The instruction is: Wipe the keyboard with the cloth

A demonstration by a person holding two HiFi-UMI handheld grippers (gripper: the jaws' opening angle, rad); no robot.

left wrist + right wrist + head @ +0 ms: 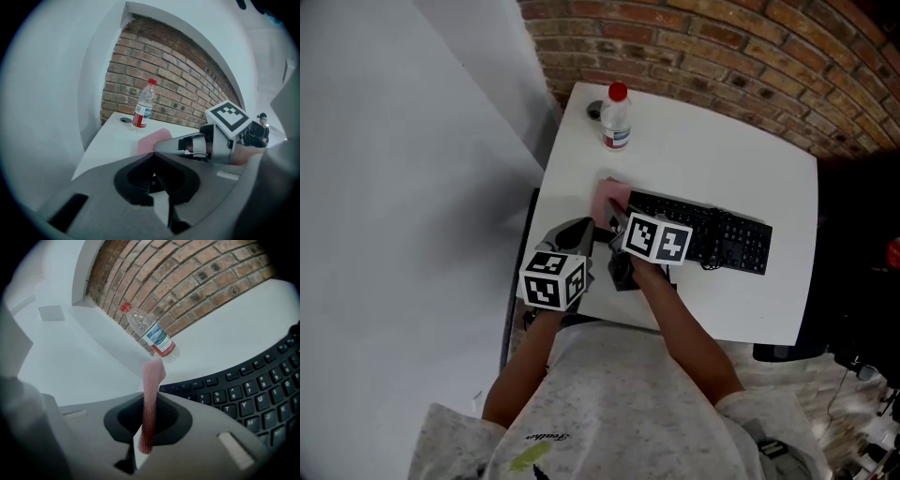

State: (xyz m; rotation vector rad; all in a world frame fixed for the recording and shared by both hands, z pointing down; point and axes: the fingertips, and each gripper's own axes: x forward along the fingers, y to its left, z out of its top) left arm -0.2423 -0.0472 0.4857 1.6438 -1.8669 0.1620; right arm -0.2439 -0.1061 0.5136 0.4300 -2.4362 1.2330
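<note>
"What is hidden from you?"

"In the head view my right gripper (617,221) and its marker cube cover the left end of the black keyboard (722,239). Only a corner of the pink cloth (609,195) shows past them. In the right gripper view the keyboard runs off the right edge."

"What else is around?"

"A clear plastic water bottle (616,117) with a red cap stands upright at the far corner of the white bench (722,141). It is well apart from the keyboard, and a brick wall (722,47) is behind it. A small dark round thing (593,112) lies just beside the water bottle, and I cannot tell what it is."

"And your jaws?"

"My right jaws are clamped on the cloth, a knobbly-textured strip seen edge-on that rises between them, at the keyboard's left end. My left gripper (581,230) hangs just beside the right one, with its jaws together and nothing between them."
</note>
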